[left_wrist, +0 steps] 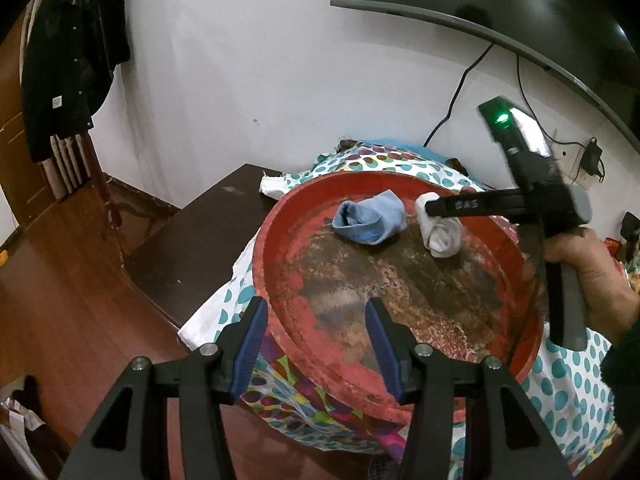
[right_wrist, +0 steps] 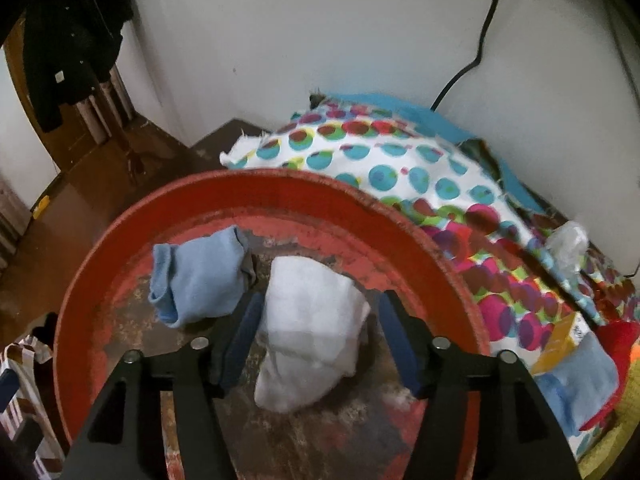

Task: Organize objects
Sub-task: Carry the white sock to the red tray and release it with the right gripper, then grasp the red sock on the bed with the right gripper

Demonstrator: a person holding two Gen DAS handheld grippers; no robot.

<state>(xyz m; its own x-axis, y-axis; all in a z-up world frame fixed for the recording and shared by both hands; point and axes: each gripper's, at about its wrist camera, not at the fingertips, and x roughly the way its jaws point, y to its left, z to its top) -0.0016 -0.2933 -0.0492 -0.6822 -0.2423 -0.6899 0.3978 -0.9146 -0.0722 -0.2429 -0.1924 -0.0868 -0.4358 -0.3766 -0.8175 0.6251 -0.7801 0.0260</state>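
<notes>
A worn red tray [right_wrist: 400, 216], round and shallow with a raised rim, fills the middle of both views; its paint has flaked away across the centre to show rusty brown and grey metal. It sits on a soft spotted cloth [right_wrist: 400, 160] printed with teal and pink dots, spread over a dark wooden bench [left_wrist: 192, 240] at centre left of the left wrist view. Two rolled socks lie on the tray's far side: a blue sock [right_wrist: 196, 280] of soft knit, bundled and open at one end, and just to its right a white sock [right_wrist: 308, 328], a lumpy folded roll. The right claw [right_wrist: 316, 340] stands spread around the white sock, its left pad at or almost at the fabric and the right pad clear, so the sock rests on the tray. This looks like the placing step, with the sock just set down. The left claw [left_wrist: 316, 348] is spread wide astride the tray's near rim, gripping nothing. Next, the right claw probably needs to lift straight away without snagging the loose knit, then go for another blue cloth item [right_wrist: 580, 384] at lower right.
</notes>
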